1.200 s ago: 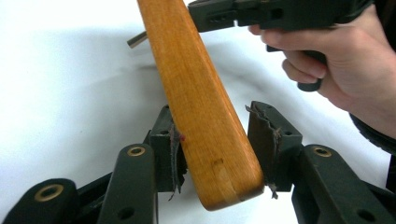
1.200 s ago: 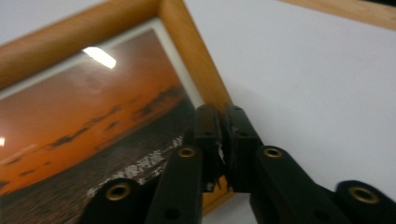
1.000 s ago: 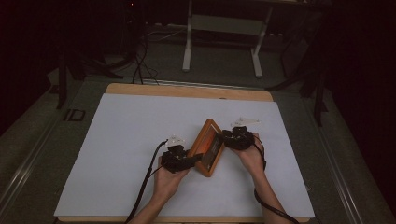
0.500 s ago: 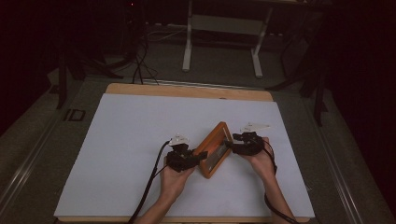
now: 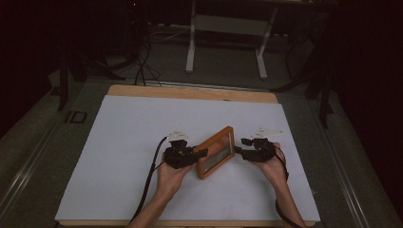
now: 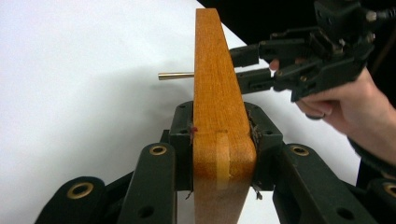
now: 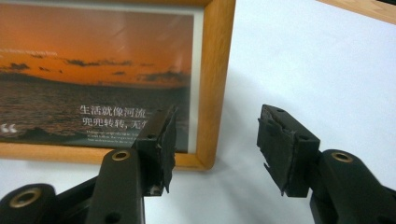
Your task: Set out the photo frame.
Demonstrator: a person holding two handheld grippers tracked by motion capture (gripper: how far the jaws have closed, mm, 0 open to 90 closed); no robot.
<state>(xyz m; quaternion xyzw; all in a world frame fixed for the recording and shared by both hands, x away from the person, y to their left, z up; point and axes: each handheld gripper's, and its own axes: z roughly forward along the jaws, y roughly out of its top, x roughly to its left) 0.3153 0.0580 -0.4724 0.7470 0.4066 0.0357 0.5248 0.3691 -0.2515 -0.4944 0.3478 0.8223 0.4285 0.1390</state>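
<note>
Table (image 5: 142,142), white sheet over a wood top, wood strip bare along the far edge (image 5: 190,92). Dark floor beyond, with a white stand (image 5: 225,42) and cables (image 5: 142,71) at far centre and far left.

Forearms entering from the near edge; left hand (image 5: 170,175) and right hand (image 5: 272,165) each wrapped round a gripper, near centre of the sheet.

Frame (image 5: 215,152): orange wood, standing on edge, upright or nearly so, set diagonally with its far end toward the right. Located near centre of the sheet, between the two grippers. In the right gripper view, frame (image 7: 140,79) showing a sunset-over-water print with white text, glass catching glare. In the left gripper view, frame (image 6: 219,116) seen edge-on; thin brass rod (image 6: 175,75) sticking out from its left side, above the sheet.

Left gripper (image 5: 197,154): clamped on the near-left end of the frame. In its own view, left gripper (image 6: 219,140) with one pad pressed flat on each face of the wood.

Right gripper (image 5: 239,151): just beside the frame's right face, jaws pointing at it. Right gripper (image 7: 215,140) jaws apart at a moderate gap, nothing between them, frame corner behind the left jaw. Seen also from the left gripper view, right gripper (image 6: 243,65) close to the frame's far part; touching or not, cannot tell.
</note>
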